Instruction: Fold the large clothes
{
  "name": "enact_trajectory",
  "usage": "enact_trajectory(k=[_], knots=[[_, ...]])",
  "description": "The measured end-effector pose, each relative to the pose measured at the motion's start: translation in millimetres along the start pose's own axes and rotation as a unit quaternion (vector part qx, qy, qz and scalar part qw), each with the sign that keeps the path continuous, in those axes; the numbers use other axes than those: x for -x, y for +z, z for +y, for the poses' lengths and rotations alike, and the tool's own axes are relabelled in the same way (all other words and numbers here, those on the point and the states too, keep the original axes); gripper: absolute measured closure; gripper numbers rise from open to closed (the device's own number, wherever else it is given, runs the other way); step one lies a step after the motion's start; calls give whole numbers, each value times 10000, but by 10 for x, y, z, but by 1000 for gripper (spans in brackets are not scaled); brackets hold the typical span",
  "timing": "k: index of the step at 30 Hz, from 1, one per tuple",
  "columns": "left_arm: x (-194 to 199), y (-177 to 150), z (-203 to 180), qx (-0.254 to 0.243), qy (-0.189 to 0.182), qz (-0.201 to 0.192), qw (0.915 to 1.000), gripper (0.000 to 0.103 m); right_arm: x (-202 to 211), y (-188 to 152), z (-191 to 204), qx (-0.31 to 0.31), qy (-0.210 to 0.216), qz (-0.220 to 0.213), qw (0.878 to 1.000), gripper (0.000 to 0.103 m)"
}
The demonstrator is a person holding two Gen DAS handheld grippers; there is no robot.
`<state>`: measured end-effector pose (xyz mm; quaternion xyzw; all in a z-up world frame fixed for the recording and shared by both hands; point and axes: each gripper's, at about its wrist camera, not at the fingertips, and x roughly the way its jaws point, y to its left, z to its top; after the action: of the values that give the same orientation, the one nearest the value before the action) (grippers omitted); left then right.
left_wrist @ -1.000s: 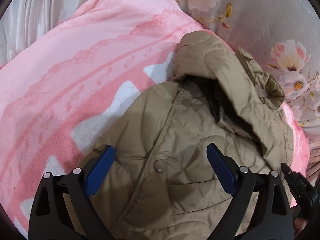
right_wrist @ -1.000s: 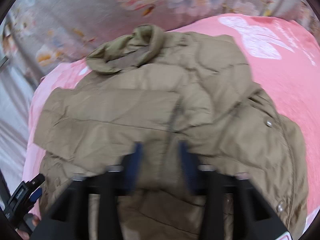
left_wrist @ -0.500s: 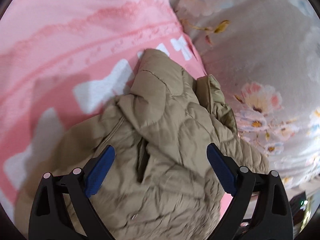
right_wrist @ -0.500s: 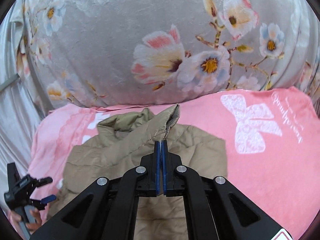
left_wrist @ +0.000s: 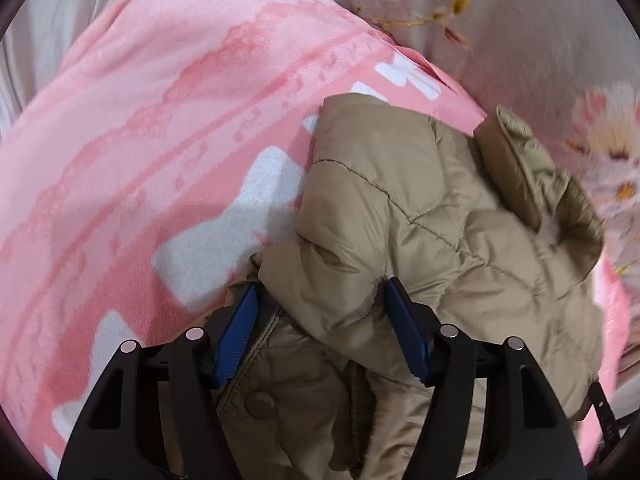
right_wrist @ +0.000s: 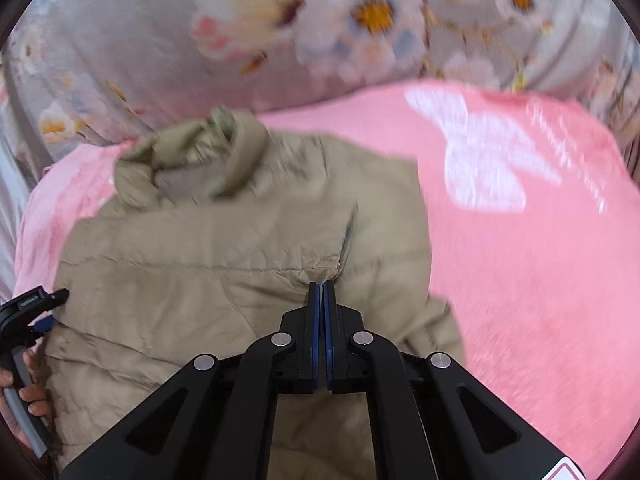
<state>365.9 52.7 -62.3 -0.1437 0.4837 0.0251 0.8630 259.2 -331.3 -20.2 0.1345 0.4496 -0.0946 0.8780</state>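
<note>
The tan puffer jacket (left_wrist: pixel 440 216) lies bunched on the pink blanket (left_wrist: pixel 160 140), the left gripper (left_wrist: pixel 324 320) closing its jaws around a puffy fold, while the right gripper (right_wrist: pixel 321 292) pinches a jacket seam, jaws fully together.

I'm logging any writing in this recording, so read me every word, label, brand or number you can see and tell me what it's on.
No text can be read for certain.
White cursive lettering on the pink fleece blanket, beside its white butterfly print: too blurred to read.
Small pale marking on the left gripper's black body, seen at the right wrist view's left edge: too small to read.
Tan quilted puffer jacket: no writing visible.
</note>
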Motion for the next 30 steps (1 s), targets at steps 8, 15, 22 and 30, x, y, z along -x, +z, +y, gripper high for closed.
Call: enact_trajectory(k=[8,15,22,30], knots=[[-47,-154,-170,-689,645,-434,9946,39,-243,-211,103,380,-312,-2,9988,101],[298,-188,-149,-976,774,-511,9909,40,112,-239,78,447,-590,-78,9972,92],[889,39,-716,-1269,142,-1038,9864,33,553,85,389,135,116,-661,9977,86],[279,-89,-1258,-1657,297,-620,9838,32,-167,29,884,425,52,-187,9989,86]])
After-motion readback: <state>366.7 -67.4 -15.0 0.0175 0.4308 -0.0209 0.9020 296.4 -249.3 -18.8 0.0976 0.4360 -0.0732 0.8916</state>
